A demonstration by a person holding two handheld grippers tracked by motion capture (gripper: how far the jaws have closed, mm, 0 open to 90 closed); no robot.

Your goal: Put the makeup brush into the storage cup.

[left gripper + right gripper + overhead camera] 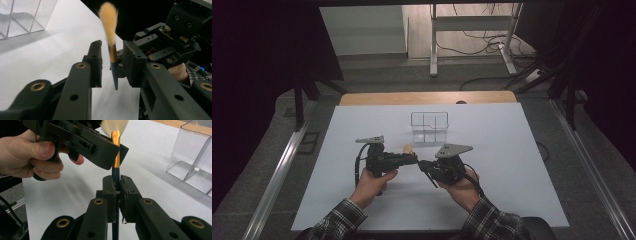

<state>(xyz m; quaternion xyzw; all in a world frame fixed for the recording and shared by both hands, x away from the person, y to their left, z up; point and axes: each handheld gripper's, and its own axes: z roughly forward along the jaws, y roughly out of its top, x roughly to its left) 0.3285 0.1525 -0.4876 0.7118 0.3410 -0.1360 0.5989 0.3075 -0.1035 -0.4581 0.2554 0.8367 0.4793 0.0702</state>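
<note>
The jaws of both grippers met above the white table (512, 165) in the high view — the left gripper (412, 160) facing the right gripper (424, 165), near a clear box (429, 127). In the left gripper view, its jaws stood apart around the brush (111, 37). In the right gripper view, the jaws were clamped on the brush handle (115, 173) — a hand (30, 155) held the other gripper.

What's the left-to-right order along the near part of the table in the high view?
Left hand → left tool → right tool → right hand. The brush and the clear box overlap these, so I left them out.
</note>
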